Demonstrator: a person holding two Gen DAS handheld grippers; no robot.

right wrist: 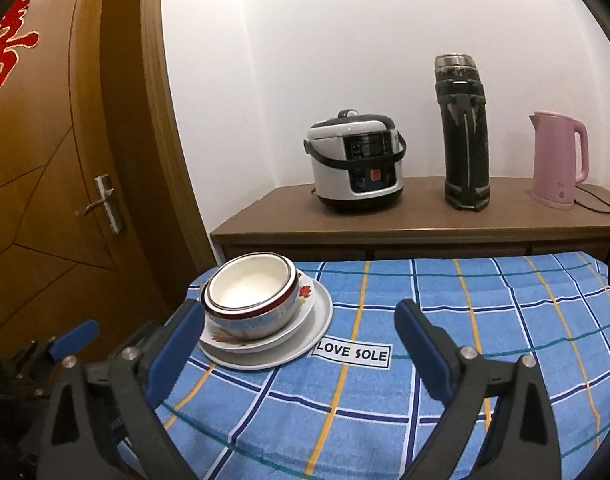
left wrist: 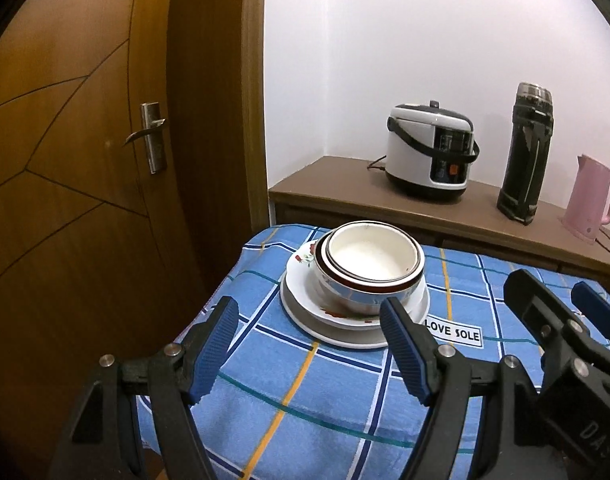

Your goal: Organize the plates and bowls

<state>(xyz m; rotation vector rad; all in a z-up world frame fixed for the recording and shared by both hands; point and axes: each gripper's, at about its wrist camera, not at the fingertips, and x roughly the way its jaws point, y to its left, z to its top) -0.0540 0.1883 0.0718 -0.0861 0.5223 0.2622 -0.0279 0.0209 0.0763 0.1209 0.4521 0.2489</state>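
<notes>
Both claws, left claw (left wrist: 309,344) and right claw (right wrist: 299,340), gape empty near the finished stack (right wrist: 261,304): back away level, leaving bowls nested undisturbed.

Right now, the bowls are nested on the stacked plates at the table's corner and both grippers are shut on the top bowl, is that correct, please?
Not quite: both grippers are open and hold nothing. The left gripper and the right gripper sit back from the bowls, as both wrist views show. The rest holds: the bowls are nested on the stacked plates at the table's corner.
</notes>
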